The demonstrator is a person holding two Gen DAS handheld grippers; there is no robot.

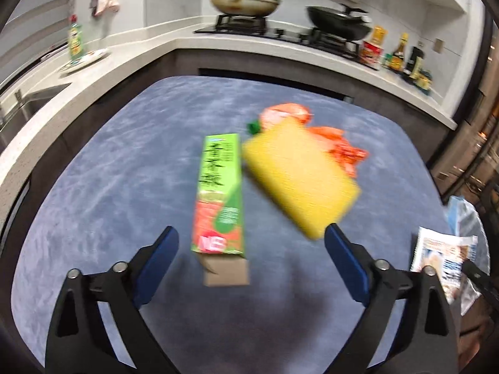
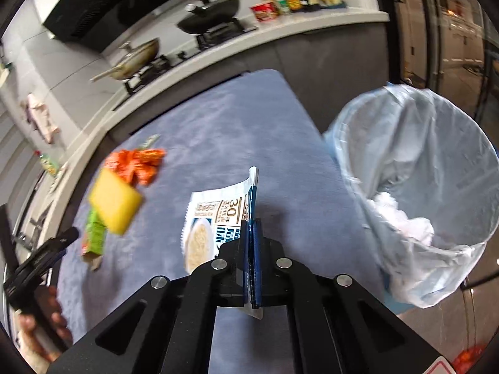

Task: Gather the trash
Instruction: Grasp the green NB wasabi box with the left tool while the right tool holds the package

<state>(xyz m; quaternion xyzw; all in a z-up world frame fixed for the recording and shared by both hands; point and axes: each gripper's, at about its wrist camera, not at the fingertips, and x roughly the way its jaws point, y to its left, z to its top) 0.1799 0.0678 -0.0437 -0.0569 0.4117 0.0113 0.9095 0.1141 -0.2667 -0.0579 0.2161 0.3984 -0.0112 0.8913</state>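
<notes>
Right gripper (image 2: 251, 249) pinches packet (image 2: 215, 218) edge nr bin (image 2: 414, 193); left gripper (image 1: 251, 246) agape.

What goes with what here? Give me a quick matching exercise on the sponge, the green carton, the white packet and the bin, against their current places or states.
Things:
1. yellow sponge
2. green carton
3. white packet
4. trash bin

States:
A. lined with a pale plastic bag
B. clamped in the right gripper
C. lying ahead of the open left gripper
D. resting partly on an orange wrapper

Pairs: 1-D, 2-C, 3-B, 4-A
</notes>
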